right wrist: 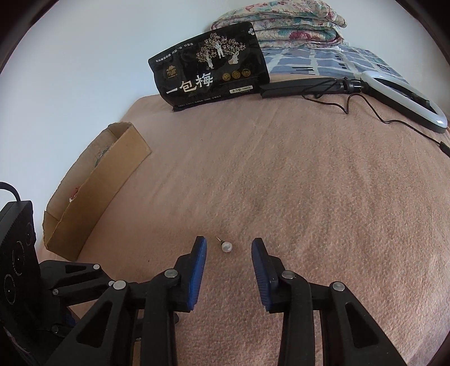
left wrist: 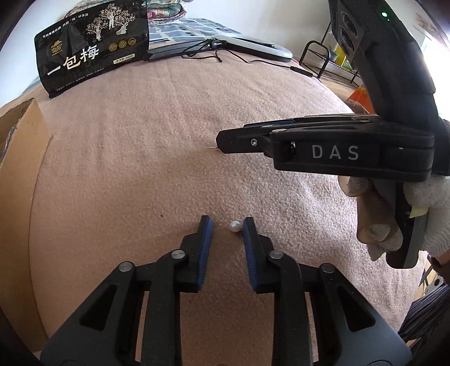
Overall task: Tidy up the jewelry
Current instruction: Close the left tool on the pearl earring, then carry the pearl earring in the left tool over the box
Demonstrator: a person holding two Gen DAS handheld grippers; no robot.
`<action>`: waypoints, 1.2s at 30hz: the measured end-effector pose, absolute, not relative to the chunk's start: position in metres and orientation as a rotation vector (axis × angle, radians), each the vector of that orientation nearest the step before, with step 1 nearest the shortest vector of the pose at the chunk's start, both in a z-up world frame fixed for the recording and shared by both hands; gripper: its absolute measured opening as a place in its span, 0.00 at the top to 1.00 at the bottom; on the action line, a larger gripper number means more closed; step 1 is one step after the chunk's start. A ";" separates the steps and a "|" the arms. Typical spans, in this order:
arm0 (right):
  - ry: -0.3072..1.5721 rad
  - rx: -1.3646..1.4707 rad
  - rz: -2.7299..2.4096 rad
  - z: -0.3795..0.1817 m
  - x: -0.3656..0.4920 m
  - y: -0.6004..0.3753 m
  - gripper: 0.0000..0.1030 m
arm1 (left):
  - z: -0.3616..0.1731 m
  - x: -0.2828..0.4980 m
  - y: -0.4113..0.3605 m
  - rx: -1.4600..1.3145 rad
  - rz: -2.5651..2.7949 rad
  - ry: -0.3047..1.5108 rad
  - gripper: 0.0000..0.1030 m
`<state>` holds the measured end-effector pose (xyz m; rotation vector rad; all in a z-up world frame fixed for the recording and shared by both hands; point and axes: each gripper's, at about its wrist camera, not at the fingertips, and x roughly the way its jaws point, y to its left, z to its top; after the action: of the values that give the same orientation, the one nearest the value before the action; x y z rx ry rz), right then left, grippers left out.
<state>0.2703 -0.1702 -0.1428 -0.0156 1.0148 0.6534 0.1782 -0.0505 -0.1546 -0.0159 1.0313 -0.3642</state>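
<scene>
A pearl stud earring (left wrist: pixel 234 226) lies on the pink blanket between the tips of my open left gripper (left wrist: pixel 227 223), close to its right finger. A second pearl stud earring (right wrist: pixel 226 247) with its pin pointing up-left lies between the tips of my open right gripper (right wrist: pixel 229 245), nearer its left finger. In the left wrist view the right gripper (left wrist: pixel 220 145) reaches in from the right, seen side-on, with the pin of that earring (left wrist: pixel 213 147) showing at its tip. A cardboard box (right wrist: pixel 95 185) stands open at the left.
A black snack bag (right wrist: pixel 213 67) leans at the back of the blanket. A ring light with cable (right wrist: pixel 405 95) lies at the back right. Folded quilts (right wrist: pixel 281 25) are stacked behind. The box edge also shows in the left wrist view (left wrist: pixel 19 157).
</scene>
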 end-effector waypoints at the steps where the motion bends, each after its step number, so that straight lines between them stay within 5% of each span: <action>1: 1.017 -0.019 0.651 -0.144 0.271 -0.170 0.69 | -0.155 0.179 -0.051 -0.007 -0.361 1.031 0.83; 5: 1.021 -0.031 0.642 -0.147 0.272 -0.168 0.69 | -0.156 0.179 -0.050 0.018 -0.337 1.026 0.90; 22: 0.980 -0.200 0.614 -0.147 0.259 -0.147 0.69 | -0.155 0.178 -0.019 0.007 -0.253 1.021 0.91; 31: 0.961 -0.306 0.589 -0.150 0.256 -0.134 0.78 | -0.154 0.176 -0.012 -0.006 -0.240 1.023 0.91; 36: 0.964 -0.344 0.582 -0.150 0.257 -0.126 0.94 | -0.153 0.175 -0.008 -0.017 -0.232 1.022 0.91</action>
<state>0.2574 -0.1263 -0.1502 -0.3443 0.9645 0.5822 0.1748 -0.0084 -0.1532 -0.0165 1.0224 -0.2324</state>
